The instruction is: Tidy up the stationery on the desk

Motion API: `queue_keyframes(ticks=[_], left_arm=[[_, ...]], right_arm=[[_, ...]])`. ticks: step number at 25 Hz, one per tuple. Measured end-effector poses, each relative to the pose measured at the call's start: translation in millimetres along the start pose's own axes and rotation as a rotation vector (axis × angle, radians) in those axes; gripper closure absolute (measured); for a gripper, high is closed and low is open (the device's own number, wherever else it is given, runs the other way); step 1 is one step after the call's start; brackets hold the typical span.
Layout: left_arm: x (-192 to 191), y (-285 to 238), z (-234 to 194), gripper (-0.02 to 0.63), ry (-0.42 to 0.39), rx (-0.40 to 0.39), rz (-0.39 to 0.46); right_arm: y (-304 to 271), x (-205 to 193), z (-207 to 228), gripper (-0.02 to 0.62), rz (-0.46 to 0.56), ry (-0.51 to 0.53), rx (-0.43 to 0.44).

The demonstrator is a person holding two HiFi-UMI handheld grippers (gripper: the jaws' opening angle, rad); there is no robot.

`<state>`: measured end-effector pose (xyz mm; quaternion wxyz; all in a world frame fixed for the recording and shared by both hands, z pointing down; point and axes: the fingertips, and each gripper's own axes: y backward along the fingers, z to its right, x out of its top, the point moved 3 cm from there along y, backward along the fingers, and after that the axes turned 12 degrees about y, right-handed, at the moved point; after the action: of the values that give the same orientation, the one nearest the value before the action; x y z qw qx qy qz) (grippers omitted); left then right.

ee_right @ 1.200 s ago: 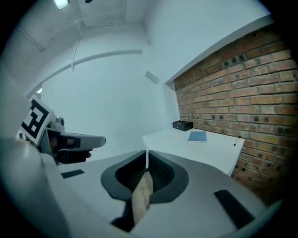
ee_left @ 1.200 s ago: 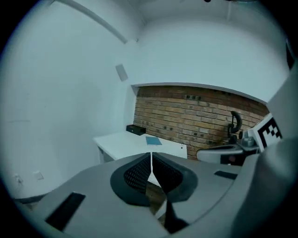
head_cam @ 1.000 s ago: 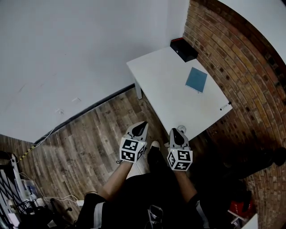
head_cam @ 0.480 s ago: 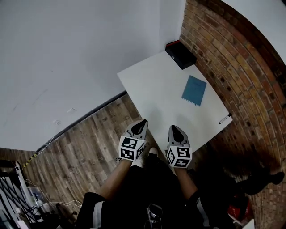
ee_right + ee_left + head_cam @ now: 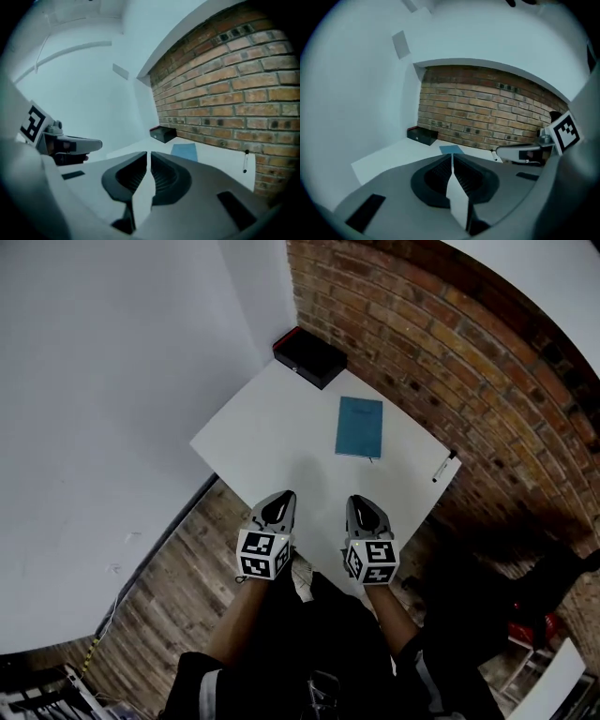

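Lying ahead, nearer the right tool than the left tool, the notebook runs lengthwise away; both tools are clenched, empty.

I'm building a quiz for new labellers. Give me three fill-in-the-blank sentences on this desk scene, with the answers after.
1. The notebook on the desk is ___ in colour.
2. The pen lies at the desk edge beside the ___ wall.
3. The jaws of the left gripper and the right gripper are both ___, with nothing between them.
Missing words: blue; brick; shut.
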<state>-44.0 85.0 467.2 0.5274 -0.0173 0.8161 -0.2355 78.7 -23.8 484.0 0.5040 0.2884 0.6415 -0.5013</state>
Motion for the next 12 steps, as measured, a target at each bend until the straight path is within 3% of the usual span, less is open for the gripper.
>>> queue_keyframes(ticks=[12], left_arm=[[29,-136,-11,0.58,-0.103,-0.28,-0.147]], right_arm=[[-48,-1,66,0.569,-0.063,-0.095,-0.293]])
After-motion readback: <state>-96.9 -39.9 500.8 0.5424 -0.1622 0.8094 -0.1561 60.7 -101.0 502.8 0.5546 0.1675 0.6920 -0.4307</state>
